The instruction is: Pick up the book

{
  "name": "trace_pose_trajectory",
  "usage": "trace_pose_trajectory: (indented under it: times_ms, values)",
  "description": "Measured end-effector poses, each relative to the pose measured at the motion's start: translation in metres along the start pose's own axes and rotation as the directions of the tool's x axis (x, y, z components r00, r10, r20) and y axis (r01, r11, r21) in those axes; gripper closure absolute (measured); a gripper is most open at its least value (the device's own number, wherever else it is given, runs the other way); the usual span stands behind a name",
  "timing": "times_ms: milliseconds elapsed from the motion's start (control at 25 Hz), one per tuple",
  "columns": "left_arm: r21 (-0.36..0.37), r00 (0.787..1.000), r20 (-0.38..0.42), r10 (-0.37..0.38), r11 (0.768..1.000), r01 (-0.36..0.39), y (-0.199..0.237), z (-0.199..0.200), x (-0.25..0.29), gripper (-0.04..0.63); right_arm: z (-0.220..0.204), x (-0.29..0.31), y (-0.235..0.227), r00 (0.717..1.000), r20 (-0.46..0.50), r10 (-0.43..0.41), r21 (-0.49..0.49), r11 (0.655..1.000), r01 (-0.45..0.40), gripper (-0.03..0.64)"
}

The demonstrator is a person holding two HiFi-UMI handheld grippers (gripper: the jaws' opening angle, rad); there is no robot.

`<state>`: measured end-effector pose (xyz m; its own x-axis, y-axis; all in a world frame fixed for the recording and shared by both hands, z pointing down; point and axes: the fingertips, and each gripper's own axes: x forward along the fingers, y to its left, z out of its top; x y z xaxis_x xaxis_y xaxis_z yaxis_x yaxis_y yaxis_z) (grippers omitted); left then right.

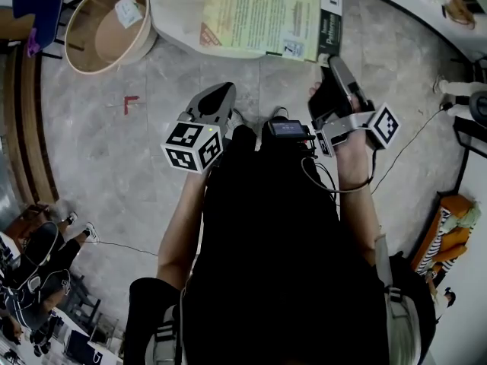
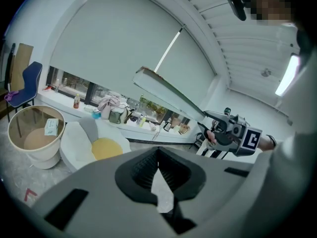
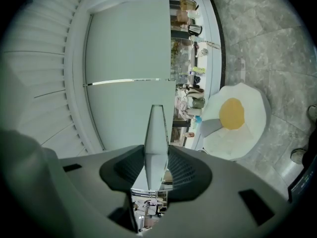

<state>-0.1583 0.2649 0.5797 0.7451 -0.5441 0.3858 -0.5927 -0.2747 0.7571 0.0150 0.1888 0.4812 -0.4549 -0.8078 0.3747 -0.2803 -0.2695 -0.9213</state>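
- A single book (image 1: 262,14), large, thin and flat, with a pale yellow-green cover and a dark green strip down one side. It is off the floor, held up in the air in front of the person, over the near edge of a white cushion.
- The right tongs (image 1: 332,65) are pinching the book at its near corner on the dark-strip side. In the right gripper view the book's edge stands straight between the ribbed pads.
- It looks stiff: seen edge-on from the left gripper view, it runs as a straight line with no sag.
- It is probably fairly light, but it is broad, so a corner grip lets it lever and swing. The cover looks smooth and may slip.
- A hold along the bound side, deep in the pads, should be the steadiest.
- The left tongs (image 1: 219,97) are pressed together at the tips, with nothing in them, and are well apart from the book.
- On the grey stone floor:
  - one cushion (image 1: 179,14), shaped like a fried egg
  - one round tub (image 1: 125,55) with one small packet (image 1: 129,10) inside
  - one red mark (image 1: 131,103)
- One blue chair (image 1: 38,6) is at the far left corner.
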Motion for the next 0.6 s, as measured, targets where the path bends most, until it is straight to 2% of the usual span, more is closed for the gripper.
trace_pose_trajectory:
  times_ms: [160,400,600]
  values:
    - [0.014,1.0,0.005,0.002,1.0,-0.002,-0.014,0.004,0.005,0.581,0.006,-0.007,0.006,1.0,-0.015,0.018,-0.001,1.0,-0.018,0.451]
    - [0.042,1.0,0.012,0.001,0.999,-0.002,-0.068,-0.002,0.035,0.581,0.04,-0.046,0.002,0.998,-0.047,0.034,-0.029,0.999,-0.035,0.451]
    - [0.031,1.0,0.006,-0.007,1.0,0.007,-0.075,-0.001,0.037,0.581,0.04,-0.047,0.0,0.999,-0.04,0.029,-0.001,1.0,-0.029,0.451]
